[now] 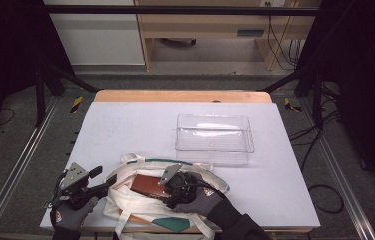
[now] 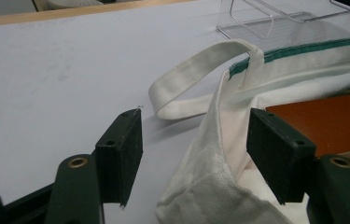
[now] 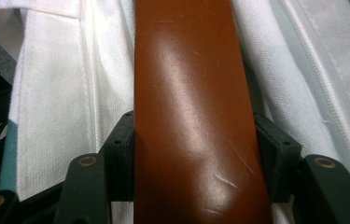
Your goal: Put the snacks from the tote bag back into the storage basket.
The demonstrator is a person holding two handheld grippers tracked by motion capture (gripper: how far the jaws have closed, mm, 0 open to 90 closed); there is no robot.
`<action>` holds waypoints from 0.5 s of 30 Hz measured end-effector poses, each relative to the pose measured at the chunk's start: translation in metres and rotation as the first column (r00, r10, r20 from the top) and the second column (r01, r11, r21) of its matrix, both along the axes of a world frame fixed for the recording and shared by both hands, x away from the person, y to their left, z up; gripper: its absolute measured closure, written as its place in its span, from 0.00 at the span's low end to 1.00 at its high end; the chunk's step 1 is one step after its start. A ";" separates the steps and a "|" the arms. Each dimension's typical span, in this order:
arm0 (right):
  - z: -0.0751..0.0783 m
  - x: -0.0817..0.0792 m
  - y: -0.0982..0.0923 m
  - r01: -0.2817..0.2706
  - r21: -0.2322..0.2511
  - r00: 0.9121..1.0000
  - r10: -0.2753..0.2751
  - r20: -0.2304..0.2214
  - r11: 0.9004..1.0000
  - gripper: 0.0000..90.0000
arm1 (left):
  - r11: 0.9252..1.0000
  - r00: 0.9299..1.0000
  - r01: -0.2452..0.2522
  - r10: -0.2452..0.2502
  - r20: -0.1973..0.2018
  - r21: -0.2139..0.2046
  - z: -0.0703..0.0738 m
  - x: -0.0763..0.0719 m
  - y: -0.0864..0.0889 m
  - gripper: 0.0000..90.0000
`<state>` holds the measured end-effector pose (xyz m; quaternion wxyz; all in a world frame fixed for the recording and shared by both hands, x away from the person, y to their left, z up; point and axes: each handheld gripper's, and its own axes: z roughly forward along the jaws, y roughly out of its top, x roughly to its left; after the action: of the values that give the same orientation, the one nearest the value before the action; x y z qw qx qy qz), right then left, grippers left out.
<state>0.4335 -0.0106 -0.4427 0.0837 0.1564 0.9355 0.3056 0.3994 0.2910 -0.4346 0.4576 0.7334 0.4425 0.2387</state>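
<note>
Right tongs [image 3: 193, 140] are clamped on a smooth, glossy brown leather case [image 3: 193, 93] inside the white woven canvas tote bag [image 1: 140, 200] near the desk's [image 1: 125, 130] front edge. Left tongs [image 2: 196, 149] are gaping wide around the bag's rim, pads not pressing.

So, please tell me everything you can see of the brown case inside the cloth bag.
The brown case is a long, flat, smooth thing that looks like glossy leather, with a few fine scratches near one end. It lies partly inside the open white cloth bag, whose fabric folds lie along both of its long sides. The right gripper straddles it, one of the fingers at each long edge and seemingly touching. Its far end is hidden in the bag.
</note>
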 end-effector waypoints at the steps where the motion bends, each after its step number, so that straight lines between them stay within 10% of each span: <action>1: 0.003 -0.001 -0.002 0.003 0.011 1.000 -0.003 0.003 1.000 0.48 | 1.000 1.000 -0.004 0.004 0.007 -0.001 0.001 -0.001 0.001 0.40; 15: 0.051 -0.015 -0.035 0.006 0.126 0.999 -0.011 0.038 0.992 0.48 | 1.000 1.000 -0.002 0.002 0.025 -0.014 0.003 -0.002 0.002 0.37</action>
<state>0.4187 -0.0459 -0.3913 0.0930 0.1592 0.9120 0.3665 0.3971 0.2929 -0.4320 0.4679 0.7267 0.4392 0.2450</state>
